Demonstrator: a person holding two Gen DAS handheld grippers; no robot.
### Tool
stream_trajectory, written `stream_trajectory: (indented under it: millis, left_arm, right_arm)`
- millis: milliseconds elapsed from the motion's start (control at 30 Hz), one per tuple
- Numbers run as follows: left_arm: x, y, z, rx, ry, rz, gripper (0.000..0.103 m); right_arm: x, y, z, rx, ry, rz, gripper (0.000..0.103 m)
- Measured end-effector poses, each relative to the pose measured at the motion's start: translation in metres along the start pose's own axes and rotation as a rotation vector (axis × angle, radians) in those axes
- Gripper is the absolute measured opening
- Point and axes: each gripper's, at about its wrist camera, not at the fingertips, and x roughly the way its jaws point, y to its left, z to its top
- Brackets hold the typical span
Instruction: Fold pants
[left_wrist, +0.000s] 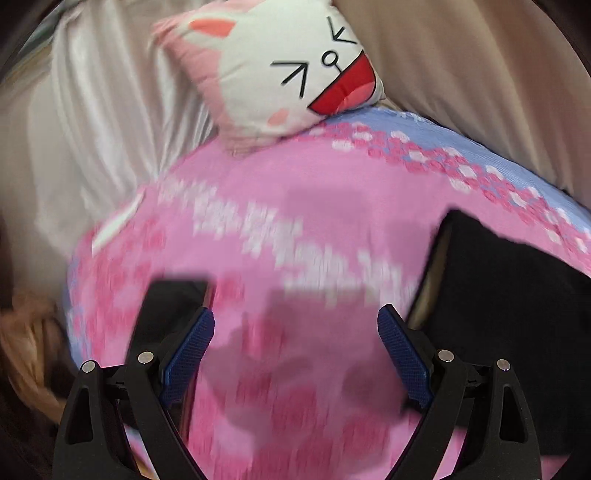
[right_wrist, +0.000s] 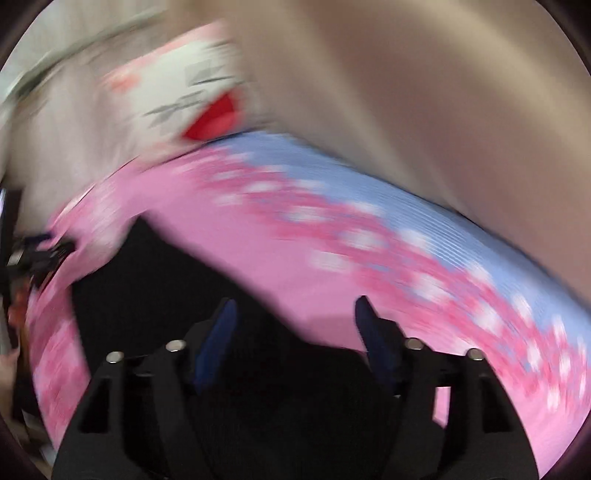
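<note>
Pink knit blanket (left_wrist: 295, 221), patterned in white and darker pink with a light blue band along its far edge, covers the bed. The black pants (left_wrist: 509, 295) lie on the blanket toward its right side; in the right wrist view the pants (right_wrist: 221, 295) spread directly beneath the claw. The left claw (left_wrist: 295, 354) is above bare blanket just left of the pants, fingers apart, nothing between the blue pads (left_wrist: 192, 354). The right claw (right_wrist: 295, 332) is above the pants, fingers apart; contact with the cloth cannot be told because of blur. A white cat cushion (left_wrist: 288, 70) rests at the blanket's far edge against beige bedding (left_wrist: 461, 74).
</note>
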Motion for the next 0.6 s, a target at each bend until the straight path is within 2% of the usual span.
stream_trajectory:
  millis: [67,133,200,233,267,300,367,400,467,500,567,600]
  left_arm:
    - [-0.008,0.007,-0.024,-0.021,0.054,-0.067,0.088]
    - [-0.008,0.004,-0.045,-0.029,0.130,-0.146,0.088]
    - [0.002,-0.008,-0.056,-0.029,0.194,-0.223,0.088]
    - [0.007,-0.014,-0.057,-0.026,0.204,-0.223,0.088]
    - [0.008,-0.021,-0.055,-0.016,0.181,-0.191,0.087]
    - [0.009,-0.031,-0.050,0.011,0.141,-0.177,0.087]
    - [0.016,-0.044,-0.036,0.026,0.119,-0.171,0.087]
    - [0.021,-0.049,-0.027,0.024,0.110,-0.176,0.088]
    - [0.035,-0.058,-0.006,0.032,0.099,-0.155,0.088]
    - [0.040,-0.059,-0.001,0.033,0.101,-0.142,0.091]
    - [0.039,-0.059,0.007,0.038,0.096,-0.140,0.091]
    - [0.034,-0.057,0.007,0.045,0.085,-0.132,0.091]
  right_arm:
    - [0.023,0.039,0.010,-0.088,0.023,0.037,0.066]
    - [0.055,0.077,0.024,-0.177,0.036,0.021,0.066]
    - [0.082,0.096,0.039,-0.207,0.052,0.010,0.067]
    - [0.086,0.100,0.040,-0.209,0.058,0.000,0.067]
    - [0.093,0.102,0.041,-0.215,0.063,-0.023,0.067]
    - [0.108,0.102,0.044,-0.215,0.081,-0.025,0.065]
    - [0.121,0.101,0.049,-0.179,0.076,-0.010,0.056]
    - [0.126,0.097,0.055,-0.166,0.060,-0.047,0.051]
    - [0.142,0.091,0.064,-0.169,0.044,-0.138,0.050]
    - [0.153,0.085,0.067,-0.151,0.065,-0.132,0.049]
    - [0.146,0.078,0.076,-0.087,0.058,-0.103,0.050]
    - [0.124,0.072,0.079,-0.047,0.012,-0.096,0.050]
